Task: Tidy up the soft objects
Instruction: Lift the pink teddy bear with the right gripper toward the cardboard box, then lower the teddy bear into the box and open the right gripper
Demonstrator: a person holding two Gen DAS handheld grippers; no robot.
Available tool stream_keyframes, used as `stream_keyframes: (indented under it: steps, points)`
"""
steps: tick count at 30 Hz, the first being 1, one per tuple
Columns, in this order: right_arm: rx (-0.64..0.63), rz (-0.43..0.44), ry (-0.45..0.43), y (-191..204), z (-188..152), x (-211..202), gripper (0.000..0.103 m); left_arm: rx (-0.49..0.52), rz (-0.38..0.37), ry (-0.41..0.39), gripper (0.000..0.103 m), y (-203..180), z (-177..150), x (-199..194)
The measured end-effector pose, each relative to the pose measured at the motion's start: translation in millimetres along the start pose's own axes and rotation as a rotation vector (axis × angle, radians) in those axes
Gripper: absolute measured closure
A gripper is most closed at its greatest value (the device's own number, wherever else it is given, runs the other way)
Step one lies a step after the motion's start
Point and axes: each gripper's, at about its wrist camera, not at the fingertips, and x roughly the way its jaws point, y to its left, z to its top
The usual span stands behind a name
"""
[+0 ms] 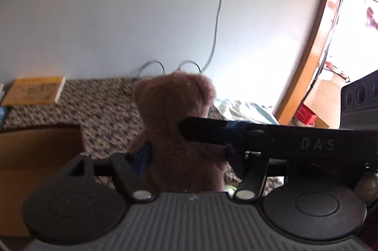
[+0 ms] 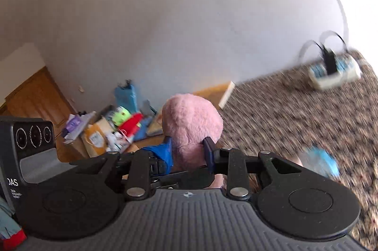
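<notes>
The left tool [image 1: 186, 147] pinches a brown teddy bear [image 1: 174, 118] by its body: the blue pad [image 1: 141, 156] presses into the bear's left flank, and the long black finger [image 1: 205, 130] lies across its right side, so the jaws stand fairly wide with the bear filling the gap. The bear sits upright between the fingers, its back to the camera, head and ears rising above the tool, lifted clear of the speckled cover [image 1: 94, 104] behind it. A yellow book [image 1: 35, 90] lies at the far left edge of that cover, near the wall, and a grey cable [image 1: 219, 10] hangs down the wall behind the bear's head. A brown box [image 1: 35, 168] stands at lower left. In the right wrist view, the right tool [image 2: 189, 151] is closed on a pink plush toy [image 2: 191, 123], its two blue pads [image 2: 165, 149] squeezing a narrow part of it low down, while the rounded bulk swells above the fingers. This toy too hangs above the speckled cover [image 2: 295, 121]. A power strip [image 2: 335, 71] rests far off on the cover to the right, blurred, and a box of bright clutter [image 2: 113, 130] sits on the floor to the left
</notes>
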Motion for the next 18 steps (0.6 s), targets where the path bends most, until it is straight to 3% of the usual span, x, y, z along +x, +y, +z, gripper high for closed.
stream_keyframes:
  steps: [8,18]
  points:
    - [-0.055,0.069,0.0,56,14,78,0.091,-0.005,0.091,-0.07,0.039,73,15,-47]
    - [0.075,-0.019,0.21,98,-30,207,0.091,-0.125,0.13,0.133,0.039,210,-17,-46]
